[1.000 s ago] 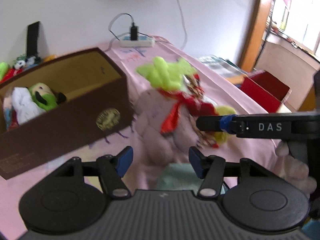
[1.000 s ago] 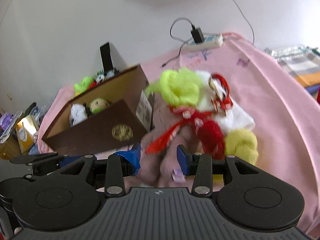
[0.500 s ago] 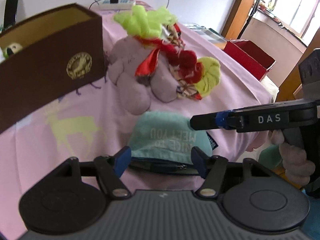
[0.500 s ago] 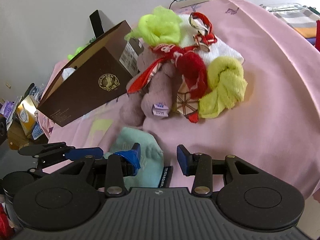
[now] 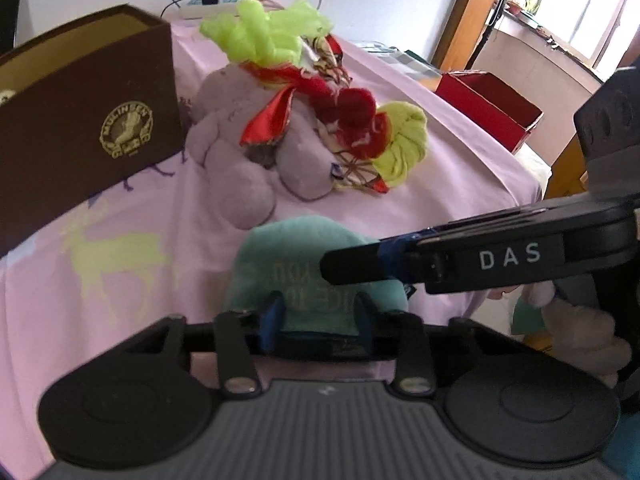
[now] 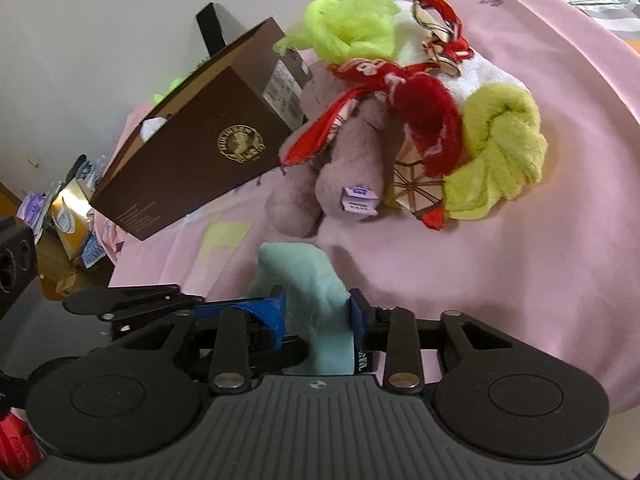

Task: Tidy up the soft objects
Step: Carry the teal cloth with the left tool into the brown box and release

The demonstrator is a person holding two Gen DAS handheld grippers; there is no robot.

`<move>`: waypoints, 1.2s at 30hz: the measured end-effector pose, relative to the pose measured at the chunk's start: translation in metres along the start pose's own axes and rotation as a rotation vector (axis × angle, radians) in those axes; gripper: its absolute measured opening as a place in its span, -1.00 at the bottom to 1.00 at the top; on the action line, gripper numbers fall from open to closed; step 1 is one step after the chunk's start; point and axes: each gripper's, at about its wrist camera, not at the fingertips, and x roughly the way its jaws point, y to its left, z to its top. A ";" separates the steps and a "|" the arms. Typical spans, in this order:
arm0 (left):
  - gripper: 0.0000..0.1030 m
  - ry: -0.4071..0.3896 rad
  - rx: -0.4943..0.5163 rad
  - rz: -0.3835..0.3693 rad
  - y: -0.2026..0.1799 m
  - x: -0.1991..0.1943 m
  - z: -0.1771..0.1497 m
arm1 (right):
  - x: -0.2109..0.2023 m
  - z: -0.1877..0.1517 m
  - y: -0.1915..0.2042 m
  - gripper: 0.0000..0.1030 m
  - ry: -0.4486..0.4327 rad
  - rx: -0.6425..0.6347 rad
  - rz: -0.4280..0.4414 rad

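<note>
Two grippers now share one soft teal fabric piece (image 5: 320, 256) at the near edge of the pink bedsheet (image 5: 120, 216). My left gripper (image 5: 318, 318) has just closed on its near hem; my right gripper (image 6: 316, 312) has just pinched its raised fold. I'd lift both evenly, keeping the cloth taut. Writing: "MULINSEN" on the brown cardboard box (image 5: 80, 120); "DAS" on the right gripper's finger.

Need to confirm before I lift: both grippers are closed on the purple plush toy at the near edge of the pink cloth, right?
Not quite. Both grippers are closing on the teal cloth item, not the purple plush toy, which lies untouched further back beside the brown box. The left wrist view shows the left gripper on it; the right wrist view shows the right gripper.
</note>
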 end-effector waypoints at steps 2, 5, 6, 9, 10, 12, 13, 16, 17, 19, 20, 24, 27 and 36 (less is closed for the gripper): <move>-0.67 -0.003 -0.005 -0.010 0.001 0.000 0.001 | -0.001 0.001 0.004 -0.88 -0.001 -0.020 0.006; -0.79 -0.012 0.001 -0.011 0.000 -0.001 0.002 | -0.001 0.001 0.009 -0.96 -0.005 -0.044 0.018; -0.83 -0.018 0.005 -0.009 -0.001 -0.002 0.002 | -0.002 0.001 0.010 -0.97 -0.010 -0.050 0.017; -0.86 -0.049 0.029 0.004 -0.005 -0.009 0.004 | -0.006 0.005 0.012 -0.98 -0.022 -0.052 0.033; -0.86 -0.059 0.035 0.008 -0.007 -0.012 0.004 | -0.008 0.007 0.013 -0.98 -0.026 -0.052 0.041; -0.86 -0.078 0.044 0.018 -0.009 -0.018 0.006 | -0.012 0.010 0.014 -0.98 -0.035 -0.048 0.056; -0.86 -0.091 0.048 0.023 -0.010 -0.022 0.007 | -0.015 0.011 0.015 -0.98 -0.043 -0.046 0.064; -0.86 -0.135 0.057 0.034 -0.011 -0.035 0.015 | -0.025 0.018 0.020 -0.98 -0.079 -0.051 0.093; -0.86 -0.151 0.061 0.039 -0.010 -0.039 0.018 | -0.028 0.022 0.023 -0.98 -0.094 -0.059 0.102; -0.86 -0.187 0.073 0.051 -0.010 -0.049 0.025 | -0.034 0.029 0.029 -0.98 -0.122 -0.073 0.118; -0.87 -0.202 0.077 0.057 -0.010 -0.053 0.028 | -0.036 0.034 0.032 -0.98 -0.137 -0.083 0.125; -0.94 -0.263 0.108 0.090 -0.008 -0.068 0.045 | -0.040 0.053 0.047 -0.98 -0.188 -0.133 0.141; -0.94 -0.298 0.126 0.118 -0.003 -0.077 0.058 | -0.041 0.069 0.058 -0.98 -0.222 -0.175 0.152; -0.94 -0.404 0.146 0.206 0.029 -0.100 0.103 | -0.028 0.120 0.089 -0.98 -0.319 -0.211 0.183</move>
